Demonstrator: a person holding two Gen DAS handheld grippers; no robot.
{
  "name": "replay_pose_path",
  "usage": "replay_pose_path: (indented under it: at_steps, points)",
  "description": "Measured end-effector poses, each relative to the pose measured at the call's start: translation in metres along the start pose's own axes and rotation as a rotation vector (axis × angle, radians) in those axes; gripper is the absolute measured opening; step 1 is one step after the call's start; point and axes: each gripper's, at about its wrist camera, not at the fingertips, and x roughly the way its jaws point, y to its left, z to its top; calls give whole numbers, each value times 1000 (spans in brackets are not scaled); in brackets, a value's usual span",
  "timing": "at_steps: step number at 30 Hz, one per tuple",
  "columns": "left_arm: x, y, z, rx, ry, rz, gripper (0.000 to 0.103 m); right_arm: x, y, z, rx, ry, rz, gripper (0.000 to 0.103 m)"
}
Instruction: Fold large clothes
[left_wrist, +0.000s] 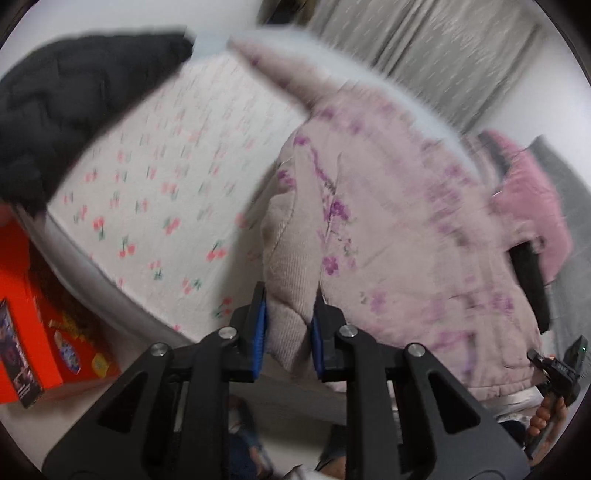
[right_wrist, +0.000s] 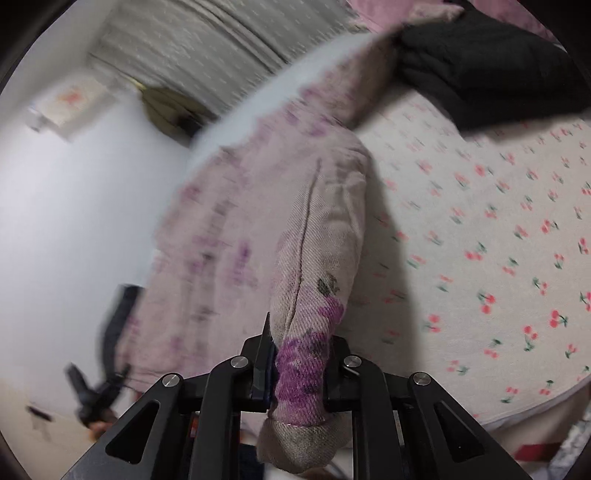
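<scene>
A pale pink padded coat (left_wrist: 399, 229) with purple flower print and a white fur-like trim hangs lifted over the bed. In the left wrist view my left gripper (left_wrist: 288, 325) is shut on a ribbed cuff (left_wrist: 291, 295) of the coat, its blue pads pressing both sides. In the right wrist view my right gripper (right_wrist: 299, 365) is shut on another cuff (right_wrist: 303, 358), purple-printed, with the sleeve (right_wrist: 325, 221) stretching away from it. The right gripper (left_wrist: 561, 369) also shows at the lower right of the left wrist view, a hand on it. The blurred left gripper (right_wrist: 92, 391) appears at lower left in the right wrist view.
The bed (left_wrist: 155, 192) carries a white sheet with red cherries. A black garment (left_wrist: 74, 103) lies at its far end. Grey curtains (left_wrist: 424, 48) hang behind. Orange boxes (left_wrist: 33, 302) stand on the floor beside the bed. A pink garment (left_wrist: 532, 199) lies at right.
</scene>
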Motion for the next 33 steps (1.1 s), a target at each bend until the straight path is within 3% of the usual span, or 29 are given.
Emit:
replay_pose_path:
  at_steps: [2,3,7,10,13,18,20,23,26,29,32,33]
  points:
    - [10,7,-1,-15,34,11,24,20,-21,-3,51,56,-58,18]
    - [8,7,0,-16,30,6,27,22,-27,-1,83,71,-39,18]
    - [-5,3,5,-5,13,35,38,12,-9,1,-31,18,-44,26]
    - [-30,7,7,-33,-44,23,50,9,-14,4,4,9,-66,28]
    - [-54,10,12,-24,-114,33,58,-7,-20,5,25,-44,-121,30]
    - [-61,-14,32,-11,-159,22,68,-51,-21,15,43,-256,-324,36]
    - [-49,-46,46,27,-147,-6,68,-48,-6,25,18,-282,-292,42]
    - [-20,-108,67,96,-100,-88,70,-10,34,37,-113,-177,-195,49]
    - [19,-154,80,154,-45,-113,70,35,72,37,-223,-65,-132,59]
    - [75,-178,82,195,-3,-56,70,87,88,37,-288,41,-186,60]
    - [140,-170,64,211,153,27,70,119,78,27,-333,116,-261,61]
    - [144,-170,61,224,133,31,70,121,80,23,-378,97,-266,62]
